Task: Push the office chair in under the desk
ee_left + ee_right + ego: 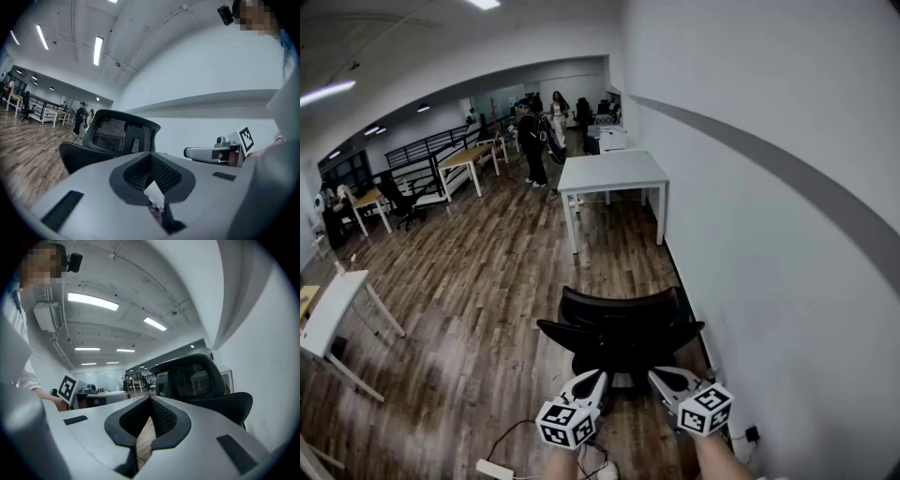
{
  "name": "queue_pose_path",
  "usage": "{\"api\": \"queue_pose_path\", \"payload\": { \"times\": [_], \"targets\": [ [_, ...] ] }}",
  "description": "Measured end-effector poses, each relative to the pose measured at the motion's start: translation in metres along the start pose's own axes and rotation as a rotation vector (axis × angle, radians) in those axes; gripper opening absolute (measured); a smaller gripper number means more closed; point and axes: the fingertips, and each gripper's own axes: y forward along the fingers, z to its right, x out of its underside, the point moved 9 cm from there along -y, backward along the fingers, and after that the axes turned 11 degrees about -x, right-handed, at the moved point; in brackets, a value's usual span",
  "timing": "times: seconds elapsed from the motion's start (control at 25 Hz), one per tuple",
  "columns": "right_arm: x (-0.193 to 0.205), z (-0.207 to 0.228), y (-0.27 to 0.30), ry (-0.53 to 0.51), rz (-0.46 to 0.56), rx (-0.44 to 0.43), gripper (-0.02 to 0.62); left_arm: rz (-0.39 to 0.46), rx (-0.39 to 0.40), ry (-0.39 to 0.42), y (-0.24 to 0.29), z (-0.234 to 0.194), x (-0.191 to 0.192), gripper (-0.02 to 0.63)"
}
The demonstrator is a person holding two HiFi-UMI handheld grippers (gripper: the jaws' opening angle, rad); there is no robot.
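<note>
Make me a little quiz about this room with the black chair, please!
1. True or false: the chair is already tucked under the white desk.
2. Pick one: what do the fingers of the left gripper hold? A) a cup B) nothing C) a book
3. Fill in the gap: the chair stands on a ___ floor.

Key:
1. False. The chair stands apart from the desk, closer to the person.
2. B. The fingers are shut with nothing between them.
3. Wooden.
</note>
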Motion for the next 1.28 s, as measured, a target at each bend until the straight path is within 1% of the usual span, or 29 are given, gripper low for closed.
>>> {"api": "queue_pose_path", "payload": {
  "times": [0.2, 0.52, 0.68, 0.76, 0.84, 0.88, 0.96, 1.0, 1.04, 1.08, 1.12, 1.28],
  "targets": [
    [0.002, 0.005, -0.002, 0.004, -0.008, 0.000, 0.032, -0.005, -0.009, -0.016, 0.005, 0.002, 0.005, 0.002],
    [0.004, 0.011, 0.002, 0.002, -0.021, -0.018, 0.032, -0.013, -0.014, -0.009, 0.013, 0.000, 0.005, 0.002],
    [0.001, 0.010, 0.009, -0.027, -0.016, -0.042, 0.032, -0.009, -0.032, -0.011, 0.015, -0.008, 0.002, 0.003],
    [0.002, 0.012, 0.015, -0.047, -0.024, -0.047, 0.034, -0.010, -0.031, -0.006, 0.018, -0.014, 0.000, 0.020],
    [0.002, 0.016, 0.021, -0.061, -0.042, -0.035, 0.035, -0.013, -0.034, 0.005, 0.021, -0.020, -0.002, 0.078],
    [0.002, 0.019, 0.024, -0.064, -0.049, -0.027, 0.037, -0.014, -0.042, 0.010, 0.023, -0.023, -0.002, 0.093],
    [0.002, 0.024, 0.028, -0.069, -0.062, -0.006, 0.040, -0.013, -0.070, 0.017, 0.026, -0.031, -0.003, 0.098],
    [0.001, 0.027, 0.029, -0.071, -0.068, 0.007, 0.049, -0.014, -0.088, 0.019, 0.026, -0.035, -0.004, 0.098],
    [0.001, 0.031, 0.031, -0.072, -0.074, 0.020, 0.083, -0.016, -0.106, 0.021, 0.027, -0.041, -0.006, 0.098],
    [0.000, 0.035, 0.033, -0.072, -0.079, 0.035, 0.133, -0.017, -0.124, 0.024, 0.029, -0.047, -0.007, 0.102],
    [-0.001, 0.040, 0.035, -0.074, -0.085, 0.054, 0.155, -0.018, -0.141, 0.027, 0.032, -0.053, -0.009, 0.110],
    [-0.013, 0.065, 0.039, -0.094, -0.109, 0.153, 0.195, -0.024, -0.204, 0.046, 0.049, -0.077, -0.022, 0.148]
  ]
}}
